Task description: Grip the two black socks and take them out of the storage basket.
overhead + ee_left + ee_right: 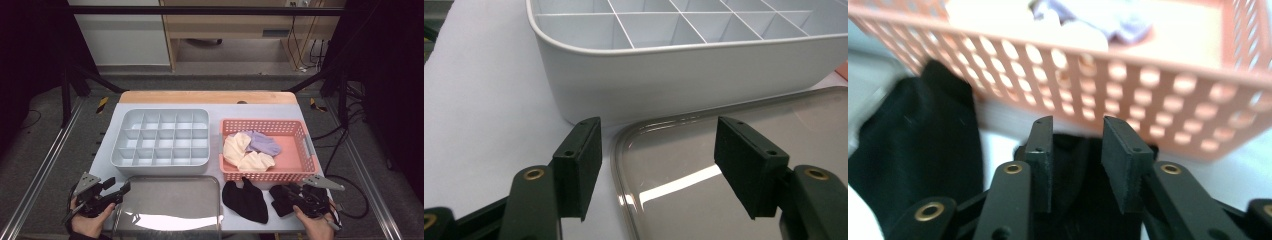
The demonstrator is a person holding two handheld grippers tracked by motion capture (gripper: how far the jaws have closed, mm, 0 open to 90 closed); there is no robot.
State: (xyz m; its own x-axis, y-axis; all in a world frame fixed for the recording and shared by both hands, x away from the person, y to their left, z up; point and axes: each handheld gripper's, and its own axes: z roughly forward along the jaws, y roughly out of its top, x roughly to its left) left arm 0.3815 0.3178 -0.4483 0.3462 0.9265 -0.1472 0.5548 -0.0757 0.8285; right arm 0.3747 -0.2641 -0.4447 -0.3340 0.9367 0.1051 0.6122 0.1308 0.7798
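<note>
Just in front of the pink basket [300,175], the right gripper [286,191] rests over a black sock [1075,165], jaws slightly apart around its fabric. Another black sock [246,200] lies leftward. The left gripper [122,191] holds its jaws wide apart over the metal tray's [170,200] edge.

Room, as we find it beyond the grippers: grey carpeted floor [45,145] around the table [210,97], whose far edge is pale wood; white wall panel [122,40] ahead on our left; light wooden furniture [225,25] behind; black frame bars [200,10] overhead; cables [310,50] trailing far right.
</note>
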